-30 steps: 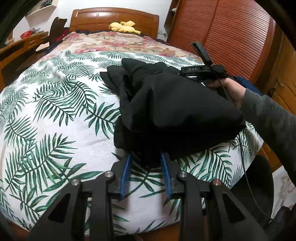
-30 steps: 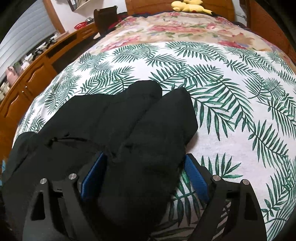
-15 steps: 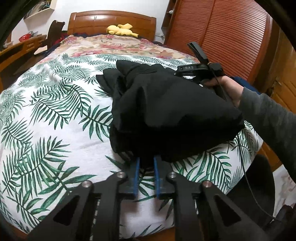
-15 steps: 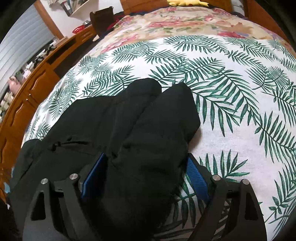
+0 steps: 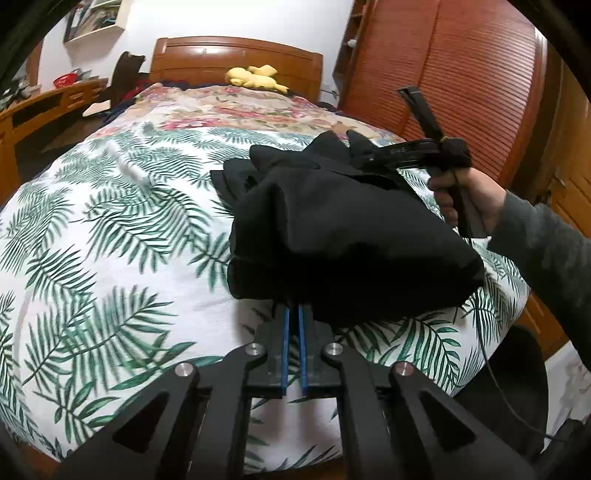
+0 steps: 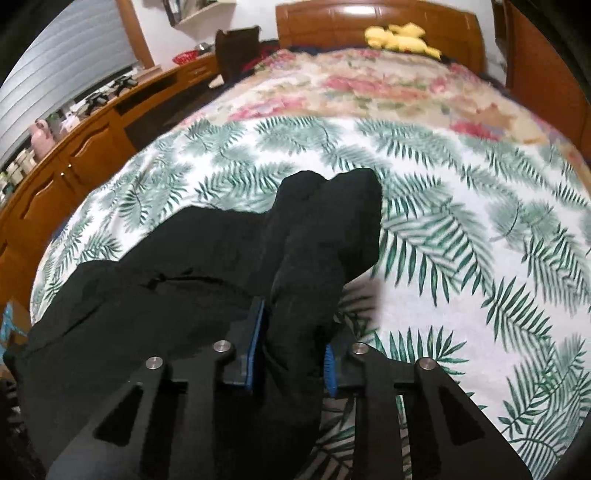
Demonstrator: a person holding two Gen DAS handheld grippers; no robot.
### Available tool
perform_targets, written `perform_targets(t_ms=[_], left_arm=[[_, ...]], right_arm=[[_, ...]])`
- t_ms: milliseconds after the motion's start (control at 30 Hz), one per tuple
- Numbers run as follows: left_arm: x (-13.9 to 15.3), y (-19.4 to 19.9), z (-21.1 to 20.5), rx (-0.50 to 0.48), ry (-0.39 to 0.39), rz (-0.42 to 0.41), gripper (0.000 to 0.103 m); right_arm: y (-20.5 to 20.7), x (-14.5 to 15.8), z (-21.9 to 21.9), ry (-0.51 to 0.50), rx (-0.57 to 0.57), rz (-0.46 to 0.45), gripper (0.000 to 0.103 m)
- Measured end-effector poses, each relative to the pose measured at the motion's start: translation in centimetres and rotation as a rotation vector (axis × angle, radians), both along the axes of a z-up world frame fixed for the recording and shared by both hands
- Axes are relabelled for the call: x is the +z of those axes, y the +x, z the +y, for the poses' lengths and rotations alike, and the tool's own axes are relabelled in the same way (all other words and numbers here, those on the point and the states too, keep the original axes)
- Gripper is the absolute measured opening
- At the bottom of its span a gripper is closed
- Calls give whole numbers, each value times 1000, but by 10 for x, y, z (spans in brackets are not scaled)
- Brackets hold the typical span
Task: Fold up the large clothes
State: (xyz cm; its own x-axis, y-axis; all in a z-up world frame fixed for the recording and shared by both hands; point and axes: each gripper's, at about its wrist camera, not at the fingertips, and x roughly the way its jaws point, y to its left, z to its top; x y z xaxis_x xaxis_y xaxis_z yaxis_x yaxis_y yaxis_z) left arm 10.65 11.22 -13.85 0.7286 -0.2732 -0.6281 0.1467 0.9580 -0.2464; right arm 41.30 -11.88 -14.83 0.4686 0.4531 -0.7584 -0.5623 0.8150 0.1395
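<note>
The left gripper (image 5: pixel 293 314) has its blue pads nearly together, pinched on the near edge of the black garment (image 5: pixel 343 236), whose hem drapes over the fingertips. Straight ahead of it the garment lies bunched in a thick folded heap on the palm-leaf bedspread (image 5: pixel 110 229). At the far right of the heap, the right gripper (image 5: pixel 373 157) reaches in, held by the person's hand (image 5: pixel 465 195) in a grey sleeve.

In its own view, the right gripper (image 6: pixel 291 343) is clamped on a thick bundle of the same black garment (image 6: pixel 325 236), which fills the gap between the blue pads and runs forward in two rounded lobes. To its left the rest of the cloth spreads wide and low across the bedspread (image 6: pixel 461 229).

Beyond the garment lies a floral quilt (image 6: pixel 369 88), then a yellow plush toy (image 6: pixel 402 37) against the wooden headboard (image 6: pixel 369 14). A wooden desk (image 6: pixel 74 155) runs along the far left of the right gripper, and a slatted wooden wardrobe (image 5: pixel 461 74) stands right of the left one.
</note>
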Motion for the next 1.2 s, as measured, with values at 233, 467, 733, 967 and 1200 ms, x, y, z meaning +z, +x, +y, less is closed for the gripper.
perform_targets(t_ms=[233, 467, 733, 967, 1200], left_arm=[[20, -22, 44, 96, -24, -76, 2], [28, -51, 111, 212, -4, -118, 1], [37, -76, 201, 349, 56, -146, 1], [38, -95, 271, 469, 89, -148, 1], [30, -106, 319, 565, 145, -106, 1]], right_arm=[[-16, 27, 45, 32, 63, -42, 21], [-32, 41, 132, 13, 165, -86, 21], [-44, 48, 240, 21, 256, -118, 20], [-67, 51, 336, 28, 346, -143, 20], [-80, 41, 400, 47, 382, -118, 20]])
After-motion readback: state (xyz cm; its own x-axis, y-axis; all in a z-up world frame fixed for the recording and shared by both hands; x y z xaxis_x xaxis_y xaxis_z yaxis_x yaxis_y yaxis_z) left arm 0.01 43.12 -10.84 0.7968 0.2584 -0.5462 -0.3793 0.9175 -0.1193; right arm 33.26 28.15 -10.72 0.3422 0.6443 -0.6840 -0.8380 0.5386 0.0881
